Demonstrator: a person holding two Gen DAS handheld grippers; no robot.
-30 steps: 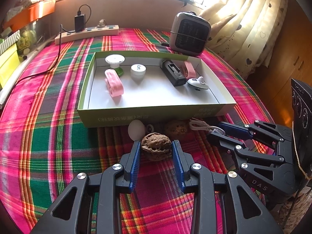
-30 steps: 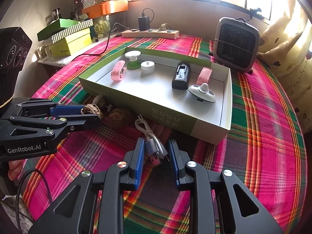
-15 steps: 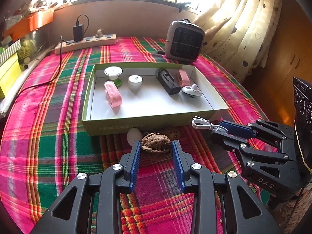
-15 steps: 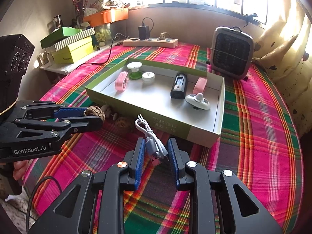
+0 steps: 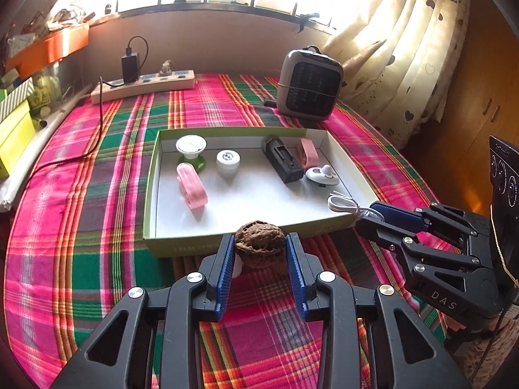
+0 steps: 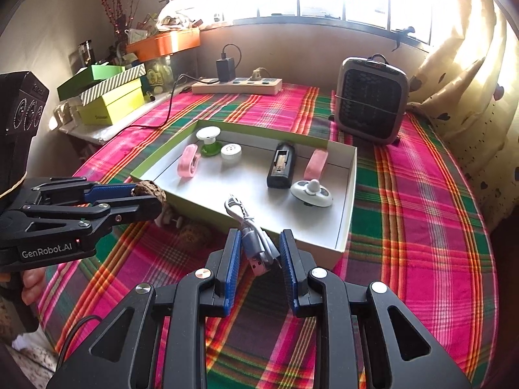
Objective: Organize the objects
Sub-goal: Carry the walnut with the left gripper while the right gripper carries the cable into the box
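**Both grippers loaded, held up near the box's front wall**

Now the left gripper point(image 5: 260, 249) is clamped on a wrinkled brown walnut point(image 5: 259, 243), the blue pads pressing its two sides, and the nut is clear of the plaid tablecloth point(image 5: 81, 227). Just ahead of its fingertips stands the front wall of the shallow green-rimmed box point(image 5: 181, 248). Tucked under the left pad is a small white thing, mostly hidden, so I cannot tell what it is.

The right gripper point(image 6: 260, 243) is closed on a bundled grey USB cable point(image 6: 256, 246); the plug end hangs between the pads toward the camera, while the white loop pokes forward over the box's near wall. To its left and slightly ahead, seen from the right wrist view, the left gripper carries the walnut just beside the box's near left corner. Below and between the two grippers a second walnut point(image 6: 194, 234) lies on the cloth against the box wall.

Inside the box, ahead of both grippers, sit a pink clip point(image 5: 191, 185), a green-based white knob point(image 5: 191, 149), a white cap point(image 5: 228, 161), a black rectangular device point(image 5: 282, 163), a second pink piece point(image 5: 308, 152) and a white round gadget point(image 5: 322, 175). Farther ahead stand a small heater point(image 5: 309, 86) and a power strip point(image 5: 142, 86).
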